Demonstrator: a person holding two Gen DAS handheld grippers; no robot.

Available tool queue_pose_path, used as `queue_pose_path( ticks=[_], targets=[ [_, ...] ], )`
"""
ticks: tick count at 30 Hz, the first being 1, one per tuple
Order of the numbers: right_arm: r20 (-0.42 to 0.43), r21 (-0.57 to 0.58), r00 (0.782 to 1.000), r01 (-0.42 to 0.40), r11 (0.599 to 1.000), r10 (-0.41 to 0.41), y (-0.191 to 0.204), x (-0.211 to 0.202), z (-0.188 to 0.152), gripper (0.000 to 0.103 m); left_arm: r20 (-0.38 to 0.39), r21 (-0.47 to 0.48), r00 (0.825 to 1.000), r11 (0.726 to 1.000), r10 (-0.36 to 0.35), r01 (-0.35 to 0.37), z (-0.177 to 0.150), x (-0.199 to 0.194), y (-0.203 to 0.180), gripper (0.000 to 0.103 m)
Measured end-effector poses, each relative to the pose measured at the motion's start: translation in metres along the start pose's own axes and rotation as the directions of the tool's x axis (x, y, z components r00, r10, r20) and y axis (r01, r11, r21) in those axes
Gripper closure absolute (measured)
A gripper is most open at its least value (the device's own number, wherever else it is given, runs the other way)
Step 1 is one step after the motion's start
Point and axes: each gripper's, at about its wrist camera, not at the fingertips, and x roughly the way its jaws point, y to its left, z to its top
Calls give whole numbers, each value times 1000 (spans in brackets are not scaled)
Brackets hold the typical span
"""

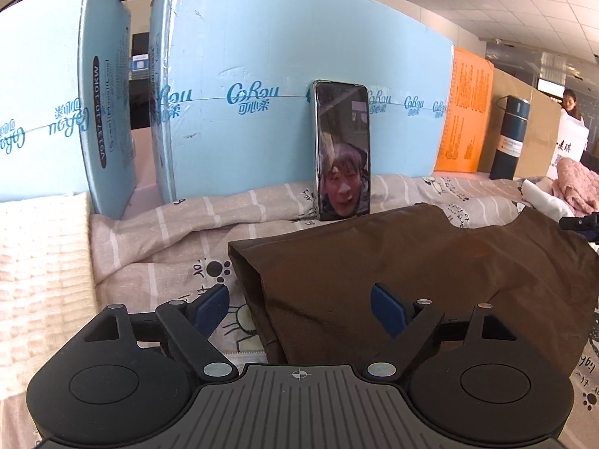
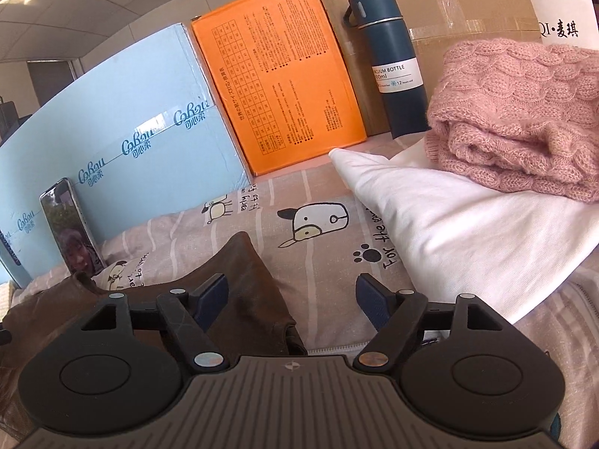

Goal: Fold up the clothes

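Observation:
A brown garment (image 1: 411, 262) lies spread on the printed bedsheet (image 1: 168, 247). My left gripper (image 1: 299, 308) hovers over its left edge with jaws wide; the right blue pad is above the cloth, the left one above the sheet, and neither presses on it. In the right wrist view the same brown garment (image 2: 239, 280) ends in a corner under my right gripper (image 2: 292, 299), which is open; its left pad hangs above the fabric and its right pad above the bare sheet (image 2: 337, 269).
A phone (image 1: 342, 149) leans upright on light blue cartons (image 1: 280, 75). An orange box (image 2: 277, 89), a brown carton and a dark blue vacuum bottle (image 2: 393, 60) stand at the back. A pink knit (image 2: 524, 112) rests on folded white cloth (image 2: 449, 232). A cream knit (image 1: 41, 280) lies far left.

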Motion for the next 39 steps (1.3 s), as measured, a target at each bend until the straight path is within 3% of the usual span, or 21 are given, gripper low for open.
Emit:
queue_pose_path(
  ticks=[5,8,16,21,28,39],
  targets=[
    [63,45,998,25,999,-28,3,-33,0,14,4,-98,1000,995,-27,27,-8,-22,-7,9],
    [50,132,999,1,991,-8,8,-61,-5,2,-6,-146,998,988,-60,58,-15,-30,-10,8],
    [-40,182,998,57,982,-51,28,-111,-26,0,-42,-160,996,984,-80,72,-24,-31,-13,8],
    [-153,331,988,57,942,-6,19,-104,-40,0,-54,-160,996,985,-77,68,-26,-29,-14,8],
    [-200,346,980,56,937,15,24,-87,-43,0,-64,-157,996,987,-58,47,-27,-28,-14,7],
    [-141,384,990,37,923,19,22,-65,-40,0,-83,-155,995,987,-52,39,-29,-24,-15,7]
  ],
)
